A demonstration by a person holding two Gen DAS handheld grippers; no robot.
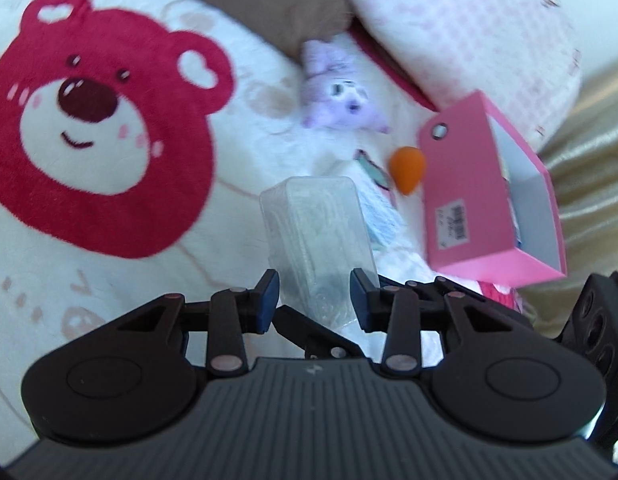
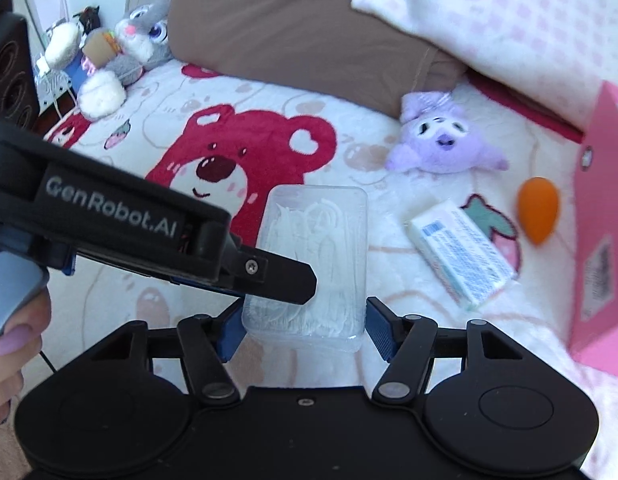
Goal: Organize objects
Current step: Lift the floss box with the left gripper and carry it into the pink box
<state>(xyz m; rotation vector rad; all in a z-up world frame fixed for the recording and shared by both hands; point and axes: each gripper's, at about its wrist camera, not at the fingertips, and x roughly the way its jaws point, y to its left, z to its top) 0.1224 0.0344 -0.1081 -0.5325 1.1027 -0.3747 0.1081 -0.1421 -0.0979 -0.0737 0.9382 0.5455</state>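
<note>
A clear plastic box (image 1: 313, 220) of white floss picks hangs above the bear-print blanket (image 1: 101, 128), held by both grippers. My left gripper (image 1: 315, 292) has its blue pads against the box's two sides. In the right wrist view the same box (image 2: 321, 240) sits between the pads of my right gripper (image 2: 305, 332), which clamps it across its width. The left gripper (image 2: 285, 284) comes in from the left, one black finger lying over the box's top face. A hand holds its handle at the lower left.
An open pink box (image 1: 469, 200) stands at the right. An orange egg-shaped sponge (image 2: 537, 210), a small white packet (image 2: 461, 252) and a purple plush (image 2: 441, 140) lie on the blanket. Behind them are a brown pillow (image 2: 289, 28), a checked pillow (image 2: 509, 20) and a grey bunny plush (image 2: 137, 40).
</note>
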